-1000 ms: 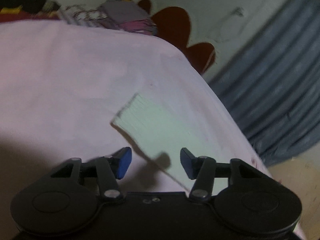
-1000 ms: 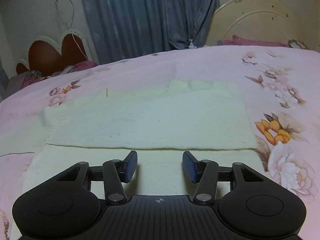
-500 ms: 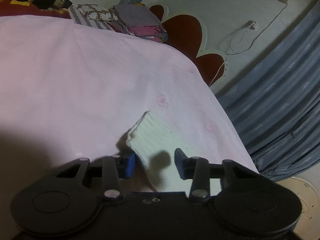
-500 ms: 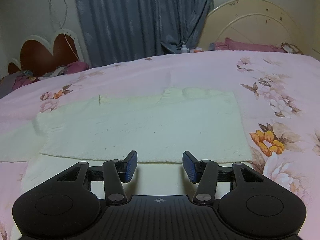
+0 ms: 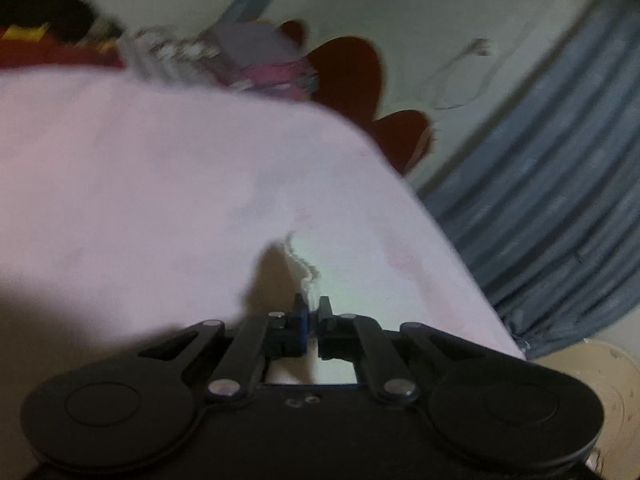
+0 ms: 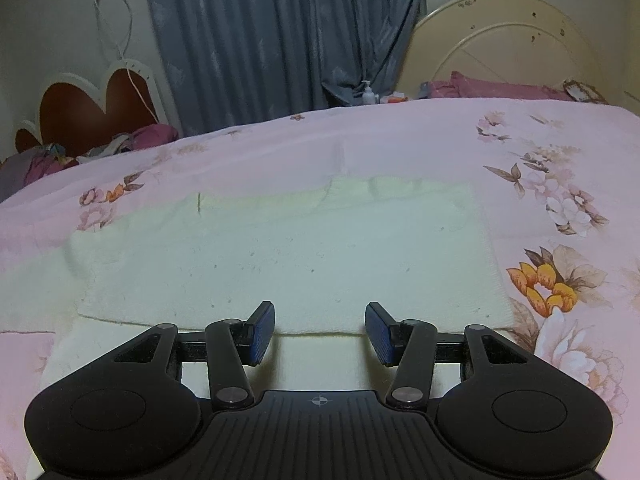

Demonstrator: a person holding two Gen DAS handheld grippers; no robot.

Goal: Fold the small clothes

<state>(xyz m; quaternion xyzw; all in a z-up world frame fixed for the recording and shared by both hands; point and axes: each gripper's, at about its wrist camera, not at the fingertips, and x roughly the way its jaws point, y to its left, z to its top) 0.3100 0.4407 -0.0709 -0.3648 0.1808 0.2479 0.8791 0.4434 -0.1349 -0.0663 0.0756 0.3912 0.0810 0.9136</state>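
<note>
A cream knitted garment (image 6: 288,256) lies spread flat on the pink floral bedspread (image 6: 560,152), partly folded, with a lower layer showing under my right gripper. My right gripper (image 6: 320,330) is open and empty, hovering over the near folded edge. In the left wrist view my left gripper (image 5: 313,312) is shut on the ribbed cuff of the garment's sleeve (image 5: 304,268), whose pale edge sticks up between the fingers. This view is blurred.
A pile of clothes (image 5: 256,56) sits at the far edge of the bed by a red heart-shaped headboard (image 5: 352,68). Blue curtains (image 6: 280,40) hang behind. A cream round headboard (image 6: 512,48) stands at the right. A white lotion bottle (image 6: 369,94) stands by the curtains.
My left gripper has moved onto the sleeve cuff and closed on it. My right gripper has stayed open over the folded edge, with only a slight shift in view.
</note>
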